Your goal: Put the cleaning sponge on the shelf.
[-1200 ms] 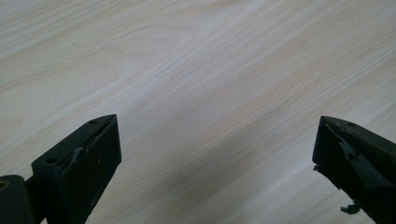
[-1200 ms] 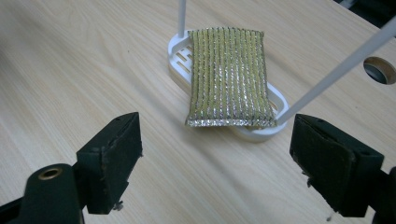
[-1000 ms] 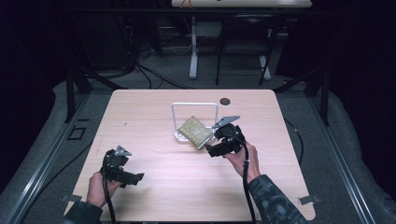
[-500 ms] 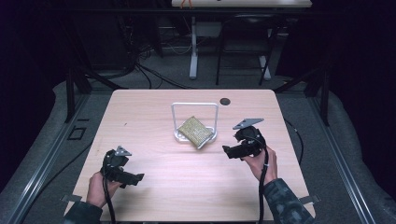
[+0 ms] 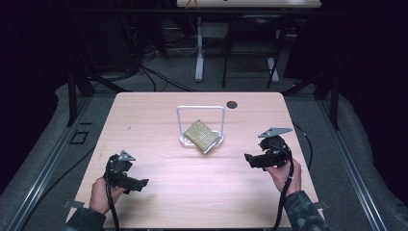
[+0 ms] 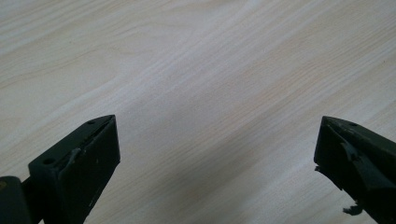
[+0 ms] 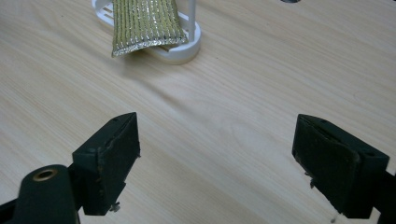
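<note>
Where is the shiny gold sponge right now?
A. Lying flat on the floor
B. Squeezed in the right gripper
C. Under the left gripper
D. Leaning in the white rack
D: the gold sponge rests tilted in the white rack, and the right gripper is open and apart from it.

My left gripper [image 5: 139, 183]: black body, grey three-cornered plate on top, black cable running back past the wrist. My right gripper [image 5: 249, 159]: same build, same plate, same cable. Jaws are black blocks with scuffed, chipped edges and small screw holes; a brass-coloured bushing sits near one jaw's base. Right sleeve [image 5: 300, 214]: dark, mottled camouflage pattern.
</note>
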The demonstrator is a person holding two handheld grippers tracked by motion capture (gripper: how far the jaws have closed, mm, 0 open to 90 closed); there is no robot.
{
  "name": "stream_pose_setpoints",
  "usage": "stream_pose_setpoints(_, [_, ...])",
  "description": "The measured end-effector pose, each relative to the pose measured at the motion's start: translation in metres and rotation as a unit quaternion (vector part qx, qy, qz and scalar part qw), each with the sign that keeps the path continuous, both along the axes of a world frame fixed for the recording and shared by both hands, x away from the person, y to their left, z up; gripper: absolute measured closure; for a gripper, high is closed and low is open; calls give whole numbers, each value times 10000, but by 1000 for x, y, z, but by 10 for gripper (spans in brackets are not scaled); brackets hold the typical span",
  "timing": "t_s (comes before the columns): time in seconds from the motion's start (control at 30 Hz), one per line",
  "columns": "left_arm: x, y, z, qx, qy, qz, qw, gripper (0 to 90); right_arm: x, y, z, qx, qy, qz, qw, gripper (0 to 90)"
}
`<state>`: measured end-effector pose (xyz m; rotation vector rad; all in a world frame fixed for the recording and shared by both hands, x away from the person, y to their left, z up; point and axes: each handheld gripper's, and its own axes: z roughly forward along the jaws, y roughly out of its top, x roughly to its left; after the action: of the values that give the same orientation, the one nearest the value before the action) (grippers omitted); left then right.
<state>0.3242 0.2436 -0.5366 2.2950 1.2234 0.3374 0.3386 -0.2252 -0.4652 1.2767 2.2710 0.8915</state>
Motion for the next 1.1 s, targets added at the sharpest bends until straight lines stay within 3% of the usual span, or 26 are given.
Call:
stream_pose_setpoints(0.3, [0,0,-1,-4,17,-7,10000,3,-14,-25,-8,8,98,-227,9997,144])
stream_pose_setpoints(0.4, [0,-1,-1,25,39,-40,10000,3,-20,-42,-15,55,171,-431,9989,144])
stream_pose_setpoints(0.63, [1,-2,-2,23,81,-49,10000,3,-34,-64,-32,-24,381,-665,9971,145])
stream_pose_setpoints(0.87, [1,-3,-3,27,108,-115,9999,3,-40,-70,-57,-244,728,-759,9942,144])
stream_pose_setpoints(1.1, [2,-2,-3,30,141,-120,9998,3,-38,-71,-61,-305,764,-783,9935,145])
